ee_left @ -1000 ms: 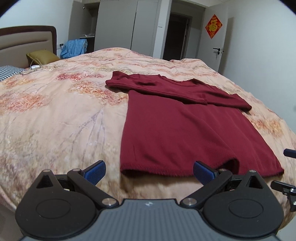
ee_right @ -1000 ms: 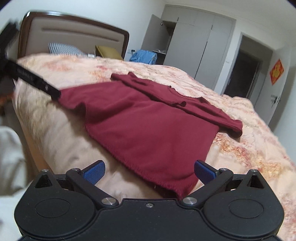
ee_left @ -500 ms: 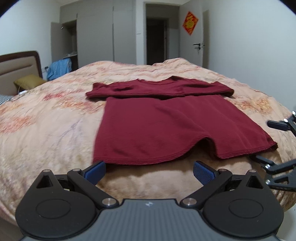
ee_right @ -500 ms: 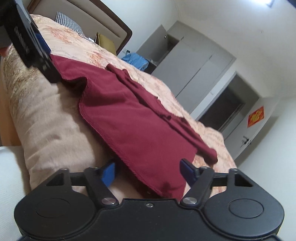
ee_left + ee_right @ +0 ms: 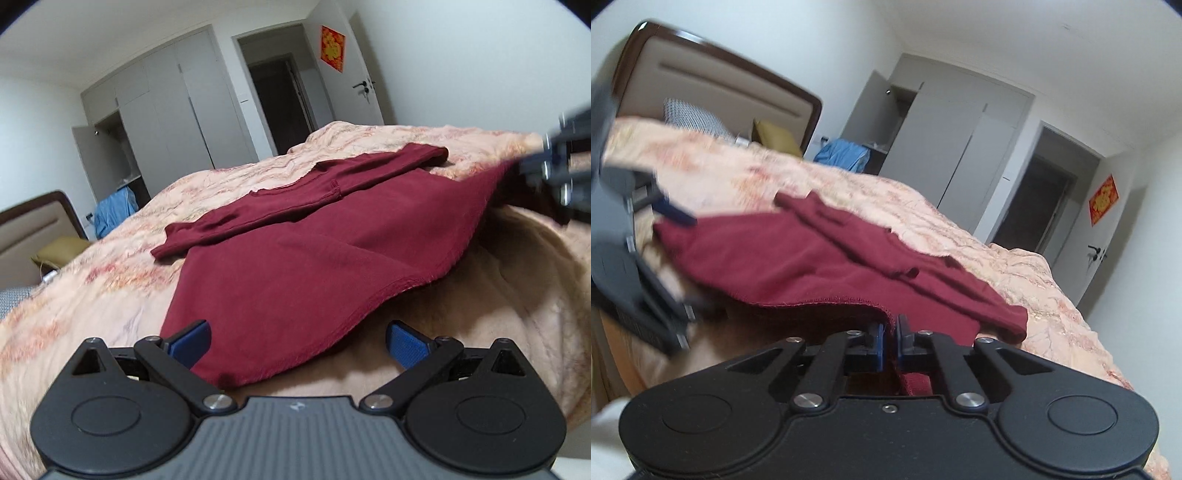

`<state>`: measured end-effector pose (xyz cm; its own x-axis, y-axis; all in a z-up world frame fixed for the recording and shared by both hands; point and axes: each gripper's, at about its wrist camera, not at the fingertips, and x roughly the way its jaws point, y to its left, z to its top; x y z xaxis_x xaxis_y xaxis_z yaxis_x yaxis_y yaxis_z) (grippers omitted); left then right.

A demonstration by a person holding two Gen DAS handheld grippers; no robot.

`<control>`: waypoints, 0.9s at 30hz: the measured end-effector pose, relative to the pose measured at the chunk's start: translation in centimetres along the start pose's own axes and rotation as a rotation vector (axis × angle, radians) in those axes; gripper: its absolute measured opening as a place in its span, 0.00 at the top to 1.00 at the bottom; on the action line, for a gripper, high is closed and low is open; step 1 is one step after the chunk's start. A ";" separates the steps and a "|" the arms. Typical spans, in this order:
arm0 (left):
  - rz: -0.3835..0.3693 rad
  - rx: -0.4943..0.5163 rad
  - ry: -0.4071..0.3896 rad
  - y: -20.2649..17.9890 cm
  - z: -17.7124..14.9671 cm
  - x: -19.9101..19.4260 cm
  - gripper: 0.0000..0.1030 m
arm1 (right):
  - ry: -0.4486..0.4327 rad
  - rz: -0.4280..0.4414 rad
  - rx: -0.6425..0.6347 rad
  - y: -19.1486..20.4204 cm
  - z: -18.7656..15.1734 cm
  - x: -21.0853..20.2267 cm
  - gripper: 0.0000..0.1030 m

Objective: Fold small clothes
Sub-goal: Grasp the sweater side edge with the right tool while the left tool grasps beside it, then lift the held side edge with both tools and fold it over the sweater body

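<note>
In the left wrist view, the dark red garment (image 5: 295, 258) is seen spread on the floral quilt of the bed (image 5: 110, 295), its sleeves already laid across the body at the far end, so that its long axis is taken to run from the near hem toward the collar end, which points at the wardrobe and doorway; the left gripper (image 5: 297, 341) is shown with its jaws spread wide, the near hem corner lying between the blue pads but not pressed by them; at the right edge the right gripper (image 5: 554, 173) is made out, blurred, at the other hem corner, where the cloth is raised off the quilt; in the right wrist view, the jaws of the right gripper (image 5: 889, 341) have just been closing and are seen pressed together on the hem of the garment (image 5: 798, 254), a fold of red cloth being pinched between the pads; the left gripper (image 5: 639, 236) is glimpsed, blurred, at the far corner; the step in hand is judged to be the grasping of the two hem corners for a lengthwise fold; the next move is thought to call for the left jaws to be shut on their corner, after which both corners would be carried toward the collar end.
</note>
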<state>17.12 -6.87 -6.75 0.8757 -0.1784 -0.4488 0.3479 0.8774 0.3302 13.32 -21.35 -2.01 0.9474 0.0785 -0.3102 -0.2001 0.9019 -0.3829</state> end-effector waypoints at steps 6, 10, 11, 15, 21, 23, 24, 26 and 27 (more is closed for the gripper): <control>0.050 0.016 -0.019 -1.2 0.8 1.5 0.08 | -0.054 -0.009 0.014 -1.1 2.0 -0.6 0.95; 0.099 0.015 -0.025 -0.3 0.6 1.5 0.29 | -0.068 -0.014 0.018 -1.7 2.4 -0.8 0.95; 0.111 0.015 -0.017 0.1 0.5 1.6 0.37 | -0.068 -0.017 0.019 -1.8 2.4 -0.8 0.95; 0.133 0.004 0.014 2.5 -0.2 1.6 0.49 | -0.054 -0.021 0.038 -2.0 2.1 -1.0 0.95; 0.175 0.072 0.023 5.0 -1.1 1.7 0.55 | 0.032 -0.012 0.034 -0.9 -0.4 -0.5 0.94; 0.148 0.071 0.029 5.5 -0.9 1.8 0.70 | 0.072 -0.005 0.025 -0.2 -1.5 -0.1 0.93; 0.139 0.073 0.030 5.6 -0.8 1.8 0.74 | 0.091 0.001 0.019 0.1 -2.1 0.0 0.88; 0.133 0.084 0.027 5.7 -0.6 1.9 0.83 | 0.128 -0.005 -0.005 0.9 -3.2 0.4 0.80; 0.127 0.086 0.025 5.7 -0.5 1.9 0.85 | 0.147 -0.009 -0.015 1.2 -3.8 0.7 0.79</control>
<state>20.62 -1.93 -6.17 0.9064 -0.0561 -0.4187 0.2628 0.8508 0.4549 12.83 -21.77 -5.98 0.9026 0.0064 -0.4305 -0.1968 0.8955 -0.3992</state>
